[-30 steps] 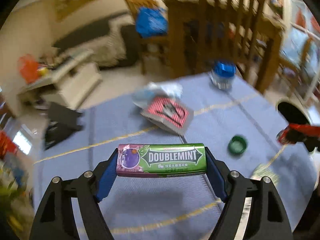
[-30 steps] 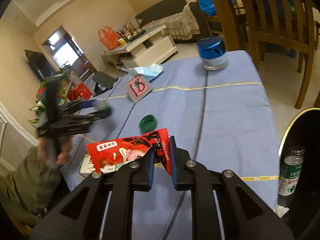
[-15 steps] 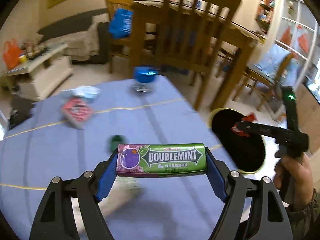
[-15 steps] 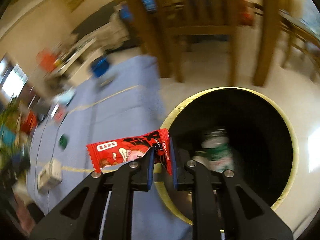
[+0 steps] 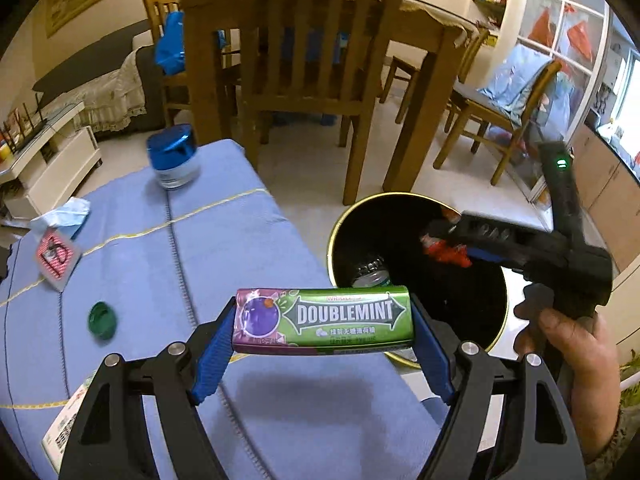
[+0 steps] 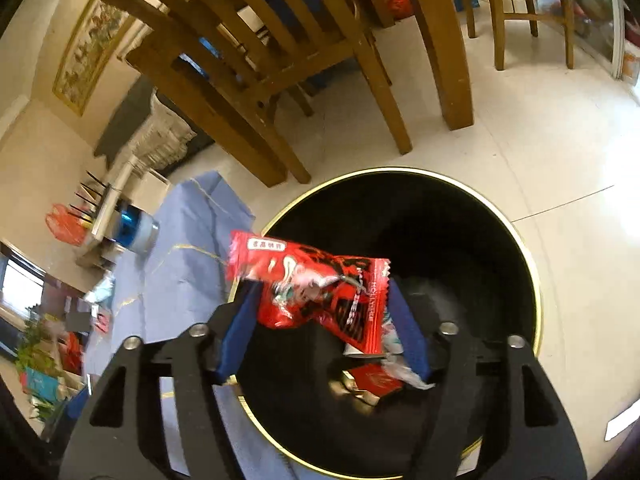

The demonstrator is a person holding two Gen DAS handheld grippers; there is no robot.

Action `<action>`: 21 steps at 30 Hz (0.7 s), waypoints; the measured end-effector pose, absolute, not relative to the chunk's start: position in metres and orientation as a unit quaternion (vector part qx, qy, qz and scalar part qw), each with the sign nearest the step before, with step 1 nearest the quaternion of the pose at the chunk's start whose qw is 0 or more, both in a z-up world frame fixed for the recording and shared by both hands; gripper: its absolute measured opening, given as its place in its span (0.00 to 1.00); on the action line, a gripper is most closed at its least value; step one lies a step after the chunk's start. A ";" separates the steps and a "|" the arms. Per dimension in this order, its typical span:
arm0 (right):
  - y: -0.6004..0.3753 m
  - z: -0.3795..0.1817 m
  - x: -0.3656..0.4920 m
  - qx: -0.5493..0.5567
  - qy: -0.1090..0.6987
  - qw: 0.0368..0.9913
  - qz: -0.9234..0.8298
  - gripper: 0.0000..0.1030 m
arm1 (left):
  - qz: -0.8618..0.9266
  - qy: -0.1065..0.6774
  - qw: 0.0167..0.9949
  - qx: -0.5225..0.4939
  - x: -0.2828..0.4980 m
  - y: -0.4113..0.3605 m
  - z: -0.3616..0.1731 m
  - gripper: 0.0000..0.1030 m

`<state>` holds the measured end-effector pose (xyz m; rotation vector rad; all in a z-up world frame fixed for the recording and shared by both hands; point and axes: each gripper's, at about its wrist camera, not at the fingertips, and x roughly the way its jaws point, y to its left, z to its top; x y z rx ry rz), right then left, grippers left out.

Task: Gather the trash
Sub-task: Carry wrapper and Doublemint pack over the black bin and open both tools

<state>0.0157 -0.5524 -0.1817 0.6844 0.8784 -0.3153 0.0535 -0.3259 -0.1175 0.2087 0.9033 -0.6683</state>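
Living-dining room, pale tiled floor [image 6: 540,140], wooden chairs [image 5: 312,60] behind; blue-clothed counter [image 5: 180,248] in front, black gold-rimmed bin [image 6: 532,280] on the floor at its edge.

Just changed: right tongs [image 6: 320,320] clamped narrow on the red snack wrapper [image 6: 320,280] a second ago, then swung from above the counter to over the bin mouth; jaws just been opening, now standing wide. Wrapper loose between the blue pads, blurred, tilted, apparently dropping toward the bin. Probable meaning: one piece of trash as good as binned, right tongs free for the next.

Left tongs [image 5: 324,320] wide but filled, pads pressing both ends of the green Doublemint pack [image 5: 324,318], unchanged in grip; carried across the counter toward the bin, now just short of the rim. Likely next in.

Shown only from the left wrist: right tongs from the side, held in a hand [image 5: 568,344] above the bin; bottle [image 5: 372,272] inside it; litter left on the counter, namely green cap [image 5: 102,320], pink patterned packet [image 5: 56,254], blue tissue [image 5: 64,214], blue-lidded jar [image 5: 172,156].

Shown only from the right wrist: straight down into the bin, more red-and-white scraps [image 6: 372,380] at the bottom.
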 end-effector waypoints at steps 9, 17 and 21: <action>-0.576 -0.182 -0.002 0.397 0.393 0.821 -0.115 0.77 | -0.323 0.432 0.834 0.115 0.051 -0.350 -0.128 0.75; -0.577 -0.139 -0.035 0.385 0.270 0.862 -0.192 0.79 | -0.340 0.426 0.827 0.137 0.048 -0.383 -0.130 0.75; -0.591 -0.133 -0.059 0.385 0.226 0.859 -0.249 0.84 | -0.347 0.421 0.824 0.149 0.048 -0.401 -0.133 0.75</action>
